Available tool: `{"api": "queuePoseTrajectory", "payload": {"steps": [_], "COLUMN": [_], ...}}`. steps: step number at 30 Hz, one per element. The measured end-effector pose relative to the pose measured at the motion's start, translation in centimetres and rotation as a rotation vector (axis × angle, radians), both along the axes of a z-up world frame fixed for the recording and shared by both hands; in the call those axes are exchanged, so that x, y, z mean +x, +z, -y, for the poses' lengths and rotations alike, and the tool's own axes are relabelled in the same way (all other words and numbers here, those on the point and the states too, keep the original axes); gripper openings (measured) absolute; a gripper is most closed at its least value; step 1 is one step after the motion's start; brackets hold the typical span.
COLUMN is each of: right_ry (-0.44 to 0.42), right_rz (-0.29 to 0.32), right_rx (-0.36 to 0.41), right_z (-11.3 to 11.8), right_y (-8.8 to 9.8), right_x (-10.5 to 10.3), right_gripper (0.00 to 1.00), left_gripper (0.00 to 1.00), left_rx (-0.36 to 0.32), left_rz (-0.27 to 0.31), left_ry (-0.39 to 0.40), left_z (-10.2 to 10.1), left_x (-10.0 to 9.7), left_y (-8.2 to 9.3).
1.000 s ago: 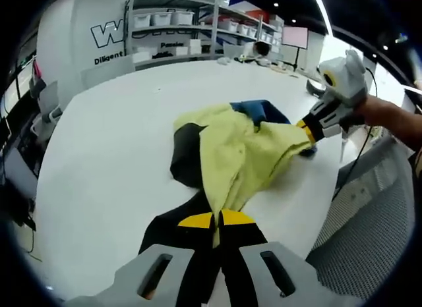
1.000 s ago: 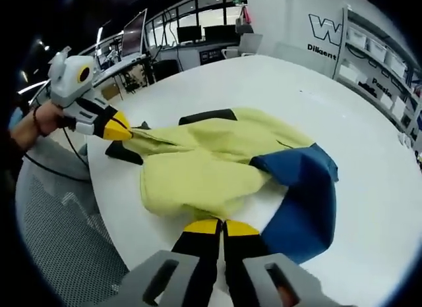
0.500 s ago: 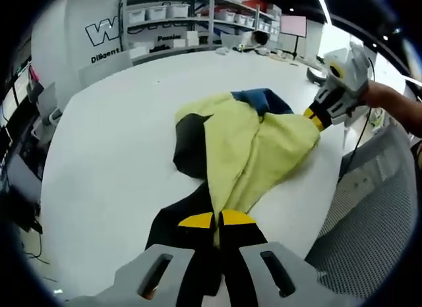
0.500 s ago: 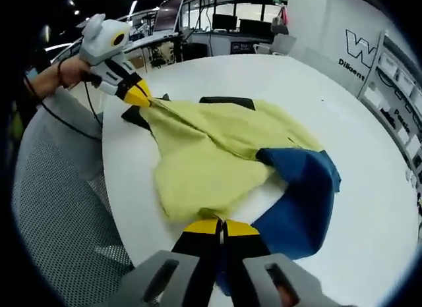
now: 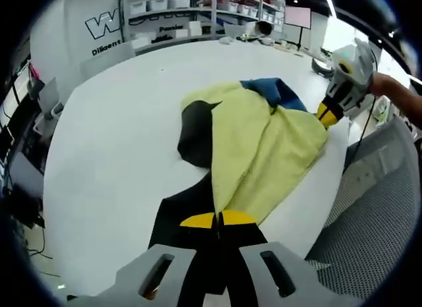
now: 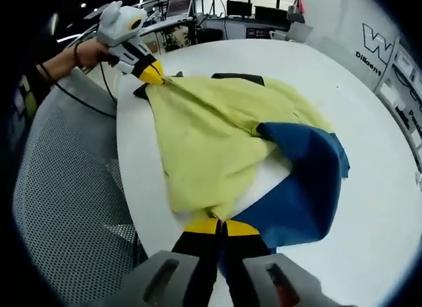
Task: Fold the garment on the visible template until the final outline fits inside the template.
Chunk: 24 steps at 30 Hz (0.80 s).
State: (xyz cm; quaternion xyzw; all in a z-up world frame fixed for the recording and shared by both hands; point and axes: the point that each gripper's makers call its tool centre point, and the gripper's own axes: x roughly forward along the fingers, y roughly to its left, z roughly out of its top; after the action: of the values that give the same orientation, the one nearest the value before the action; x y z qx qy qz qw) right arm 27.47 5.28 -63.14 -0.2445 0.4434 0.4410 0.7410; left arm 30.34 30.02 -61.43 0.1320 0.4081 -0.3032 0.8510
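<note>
While both grippers, left gripper [image 5: 217, 219] and right gripper [image 6: 221, 226], pinch their fingers on the garment [image 5: 257, 145] spread on the desk [image 5: 112, 142], a mesh chair [image 6: 66, 215] stands beside the desk, shelves [image 5: 184, 10] beyond.

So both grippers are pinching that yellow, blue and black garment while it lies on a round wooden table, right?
Not quite: the table is white, not wooden, as the right gripper view shows. The rest holds: the left gripper and right gripper each pinch the garment.
</note>
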Motion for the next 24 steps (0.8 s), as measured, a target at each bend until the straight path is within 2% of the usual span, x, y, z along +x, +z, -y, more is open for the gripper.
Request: {"api": "queuePoseTrajectory", "payload": {"steps": [1,3,6,11,12,15,20,22,24], "right_ry": [-0.010,0.007,0.016,-0.023,-0.034,-0.029,-0.019,-0.011,-0.016], "right_rz": [-0.048,-0.079,-0.102,-0.131,-0.141,-0.167,-0.189,-0.185,-0.121], "right_rx": [-0.014,-0.024,-0.049,-0.093,-0.106,-0.137,-0.159,-0.203,-0.301], "right_z": [0.2,0.4,0.8,1.6,1.9,2.5,3.1,3.9,5.3], "right_y": [-0.2,-0.3,-0.5,-0.6,-0.5,-0.6,-0.6,-0.6,-0.4], "right_x": [-0.6,-1.2,-1.6,-1.8,-1.9,-2.3,-2.6,-2.6,-1.6], "right_gripper": [0.00,0.00,0.00,0.00,0.00,0.00,0.00,0.00,0.00], "left_gripper": [0.00,0.00,0.00,0.00,0.00,0.00,0.00,0.00,0.00], "left_rx": [0.010,0.040,0.067,0.082,0.112,0.130,0.140,0.152,0.148], "left_rz": [-0.013,-0.020,-0.028,-0.038,-0.037,-0.042,-0.053,-0.059,-0.074], "left_ry": [0.004,-0.013,-0.009,0.006,0.000,-0.002,0.004,0.000,0.007], "left_z": [-0.1,-0.3,-0.9,-1.4,-1.8,-2.1,-2.3,-2.4,-2.4], "left_x": [-0.1,-0.2,-0.3,-0.4,-0.5,-0.6,-0.8,-0.9,-1.2], "left_y": [-0.2,-0.4,-0.7,-0.8,-0.9,-1.0,-1.3,-1.5,-1.5]}}
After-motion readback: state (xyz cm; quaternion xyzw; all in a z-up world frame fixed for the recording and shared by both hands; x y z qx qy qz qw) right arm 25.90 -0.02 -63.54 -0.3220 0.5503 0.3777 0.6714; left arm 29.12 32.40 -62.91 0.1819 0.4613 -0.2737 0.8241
